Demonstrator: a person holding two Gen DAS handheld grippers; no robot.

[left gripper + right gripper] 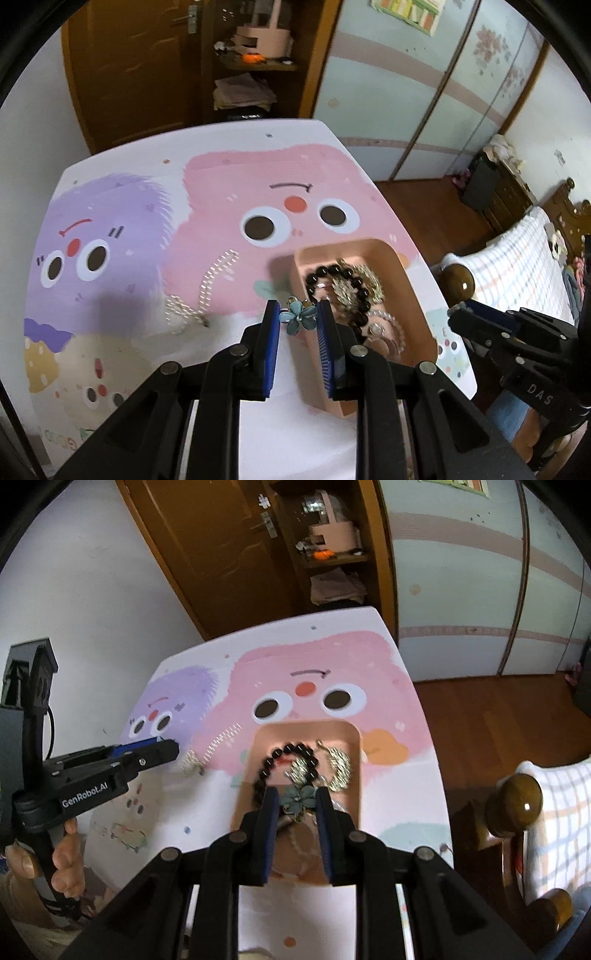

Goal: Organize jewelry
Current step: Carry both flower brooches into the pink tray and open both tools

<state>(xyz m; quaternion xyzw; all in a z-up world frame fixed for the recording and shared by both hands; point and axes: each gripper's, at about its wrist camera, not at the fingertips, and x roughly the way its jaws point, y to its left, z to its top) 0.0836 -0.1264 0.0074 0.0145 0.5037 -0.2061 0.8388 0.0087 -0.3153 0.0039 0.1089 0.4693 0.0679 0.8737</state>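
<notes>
Sitting between left fingers: blue flower (pinched).

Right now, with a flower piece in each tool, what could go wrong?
The left tool pinches the blue flower only at its petals, so it could slip out. The right tool holds the green flower above the pink tray; a drop could tangle it in the black bead bracelet.

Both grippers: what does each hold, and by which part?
The left gripper pinches a blue flower piece by its petals; the right gripper pinches a green flower piece likewise.
</notes>
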